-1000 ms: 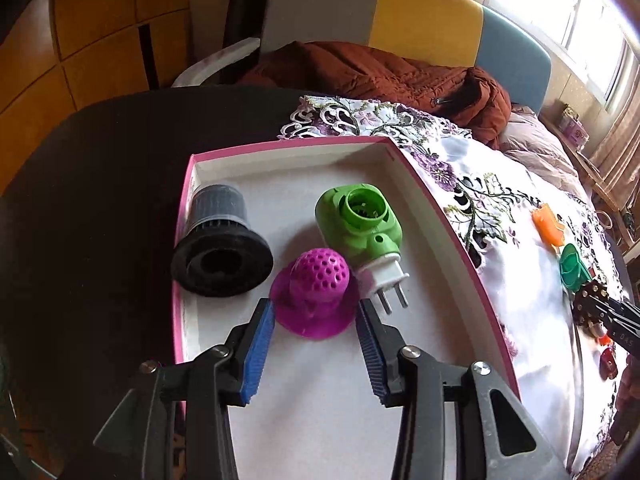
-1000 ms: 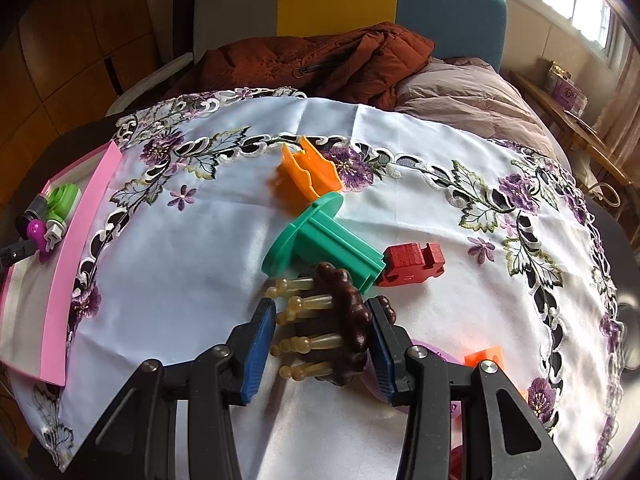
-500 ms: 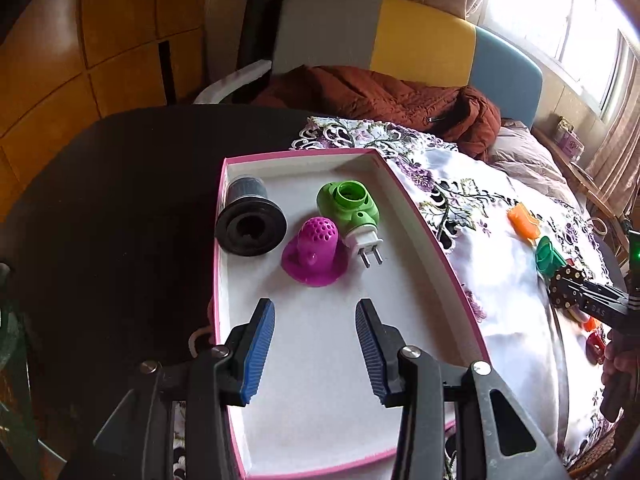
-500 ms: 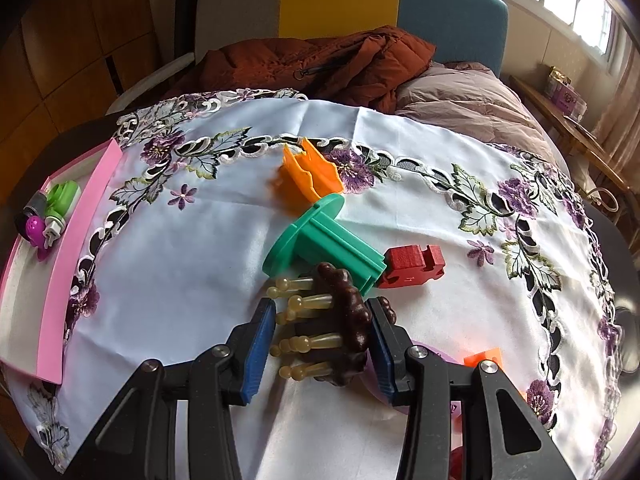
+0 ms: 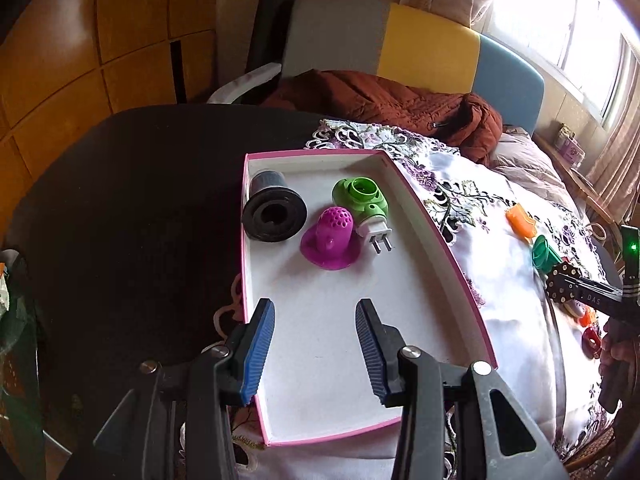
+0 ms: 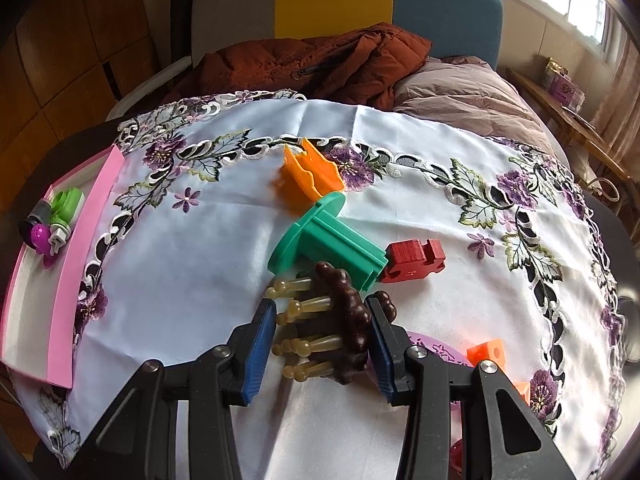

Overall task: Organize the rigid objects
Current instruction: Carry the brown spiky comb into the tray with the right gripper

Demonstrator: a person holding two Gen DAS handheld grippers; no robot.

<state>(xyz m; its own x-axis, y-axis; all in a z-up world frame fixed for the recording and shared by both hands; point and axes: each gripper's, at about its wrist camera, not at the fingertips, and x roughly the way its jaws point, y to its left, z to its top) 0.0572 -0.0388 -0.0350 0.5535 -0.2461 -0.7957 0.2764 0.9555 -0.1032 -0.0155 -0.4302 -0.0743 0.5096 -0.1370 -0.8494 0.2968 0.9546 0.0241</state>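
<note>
**Left tool drawn back from the tray**

The pink-rimmed tray (image 5: 436, 236), at the counter's left edge, is now seen from farther off. The purple perforated piece (image 5: 332, 240) is left at its far end. The left tool (image 5: 315, 344) is held apart, empty. The right tool (image 6: 322, 344) remains clamped on the brown massager (image 6: 344, 308) at the near edge, to be carried over next.

Setting reads as a home living room: dark round table (image 5: 132, 184) under a white floral-embroidered cloth (image 6: 224, 256), grey-yellow-blue upholstered sofa back (image 5: 400, 50), rust quilted jacket (image 6: 320, 60), wood-panelled wall (image 5: 100, 52), curtained window (image 5: 592, 32).
</note>
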